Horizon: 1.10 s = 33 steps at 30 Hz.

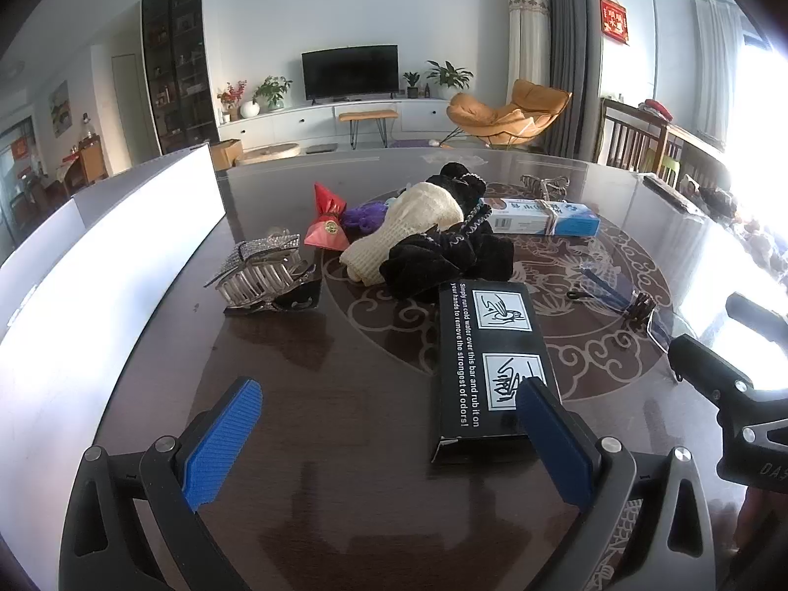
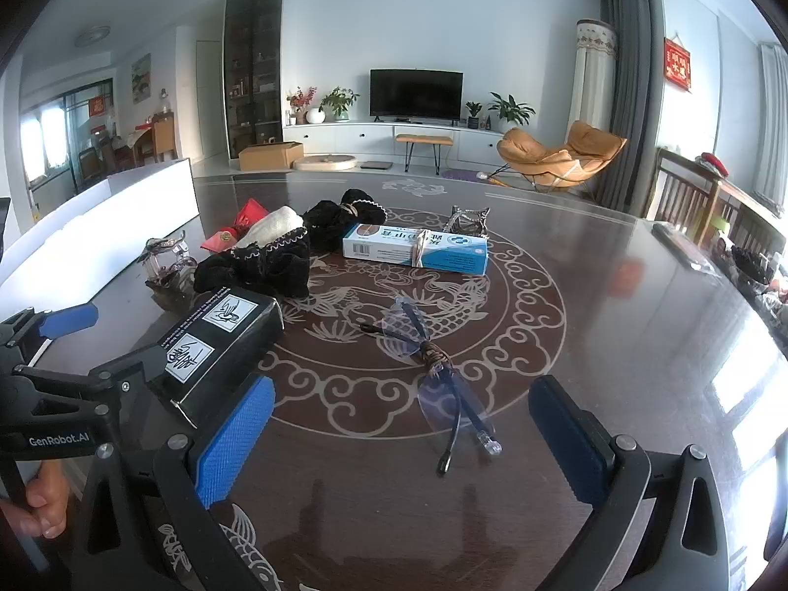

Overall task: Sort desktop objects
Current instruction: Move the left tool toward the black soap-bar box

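Note:
A black box with white printing (image 1: 492, 364) lies on the dark table (image 1: 344, 443), its near end beside my left gripper's right finger. My left gripper (image 1: 389, 438) is open and empty. The box also shows in the right wrist view (image 2: 221, 344). Folded clear glasses (image 2: 433, 374) lie just ahead of my open, empty right gripper (image 2: 401, 438). Farther back lie a black scrunchie pile (image 1: 453, 251), a cream cloth (image 1: 409, 226), a silver hair claw (image 1: 261, 271), a red pouch (image 1: 327, 221) and a blue-white box (image 2: 416, 246).
A white box wall (image 1: 113, 256) stands along the table's left side. A small silver clip (image 2: 468, 219) lies behind the blue-white box. Dark items (image 2: 748, 261) sit at the table's right edge. Chairs stand beyond it.

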{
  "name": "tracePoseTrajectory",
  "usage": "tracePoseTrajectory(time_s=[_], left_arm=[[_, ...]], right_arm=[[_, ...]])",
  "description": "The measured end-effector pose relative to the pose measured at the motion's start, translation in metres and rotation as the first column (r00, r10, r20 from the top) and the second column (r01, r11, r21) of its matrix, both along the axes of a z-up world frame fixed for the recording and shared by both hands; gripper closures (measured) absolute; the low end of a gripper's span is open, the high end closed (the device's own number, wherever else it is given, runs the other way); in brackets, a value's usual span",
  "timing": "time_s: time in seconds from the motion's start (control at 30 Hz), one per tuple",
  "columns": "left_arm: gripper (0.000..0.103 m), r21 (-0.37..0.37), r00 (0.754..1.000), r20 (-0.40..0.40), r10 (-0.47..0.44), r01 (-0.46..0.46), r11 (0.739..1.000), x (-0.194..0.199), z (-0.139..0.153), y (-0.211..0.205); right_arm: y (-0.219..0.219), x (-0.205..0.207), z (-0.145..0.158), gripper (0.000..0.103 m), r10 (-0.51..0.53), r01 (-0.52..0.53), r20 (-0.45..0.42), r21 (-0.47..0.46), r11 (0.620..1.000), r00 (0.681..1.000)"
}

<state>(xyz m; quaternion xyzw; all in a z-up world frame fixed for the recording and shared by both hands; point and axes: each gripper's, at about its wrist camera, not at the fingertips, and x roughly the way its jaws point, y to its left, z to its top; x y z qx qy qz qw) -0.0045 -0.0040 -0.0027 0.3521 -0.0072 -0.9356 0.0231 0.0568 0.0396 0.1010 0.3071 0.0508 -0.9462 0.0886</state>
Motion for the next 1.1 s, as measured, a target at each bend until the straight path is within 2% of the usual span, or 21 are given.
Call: tracePoseTrajectory(time_s=[0.2,1.1], left_arm=[[0.000,0.000,1.000,0.026,-0.010,0.010,1.000,-0.0017,-0.0039,0.0008],[0.000,-0.006,1.000,0.021,-0.008,0.008,1.000,-0.0009,-0.0036,0.0011]], right_arm=[[0.0000,0.0001,-0.0001,0.000,0.000,0.000,-0.001,0.000,1.000,1.000],[0.0017,-0.0009,-0.0012,0.000,-0.002,0.002,0.005,-0.004,1.000,1.000]])
